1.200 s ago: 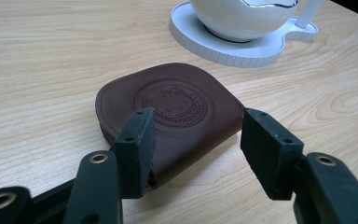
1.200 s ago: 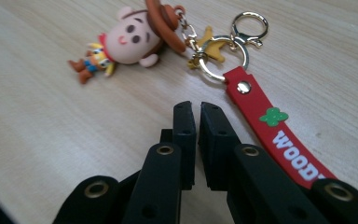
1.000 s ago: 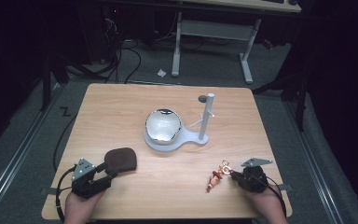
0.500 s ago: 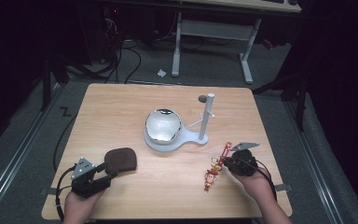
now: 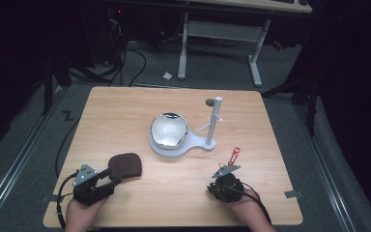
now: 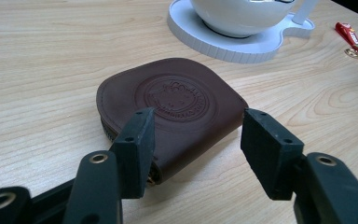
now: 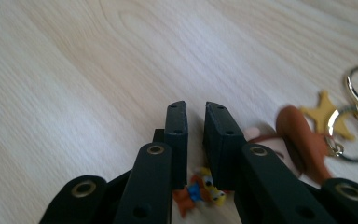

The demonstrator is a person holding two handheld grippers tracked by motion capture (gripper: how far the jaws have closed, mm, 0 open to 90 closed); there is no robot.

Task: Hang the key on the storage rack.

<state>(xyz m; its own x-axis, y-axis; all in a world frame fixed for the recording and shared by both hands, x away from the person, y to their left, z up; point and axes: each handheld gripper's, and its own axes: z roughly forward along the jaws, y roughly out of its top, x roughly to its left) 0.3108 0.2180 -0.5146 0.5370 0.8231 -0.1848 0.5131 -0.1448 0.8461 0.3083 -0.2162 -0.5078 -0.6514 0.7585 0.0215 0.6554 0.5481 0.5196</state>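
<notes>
Light wooden table (image 5: 125,111): left gripper (image 6: 196,140) gapes wide around a round brown leather pouch (image 6: 172,109) (near front-left corner); right gripper (image 7: 195,126), jaws narrowly parted, rests over a cartoon-figure keychain (image 7: 307,140) near the front edge.

Light wooden table (image 5: 125,111) with brown pouch (image 5: 124,165), white stand (image 5: 181,142), red keychain (image 5: 234,156).

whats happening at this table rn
A person holds a gripper in each hand at a wooden table. The left gripper is open, its jaws either side of a brown leather pouch. The right gripper is nearly shut over a cowboy figure keychain lying on the table. A white stand carrying a shiny bowl sits mid-table.
</notes>
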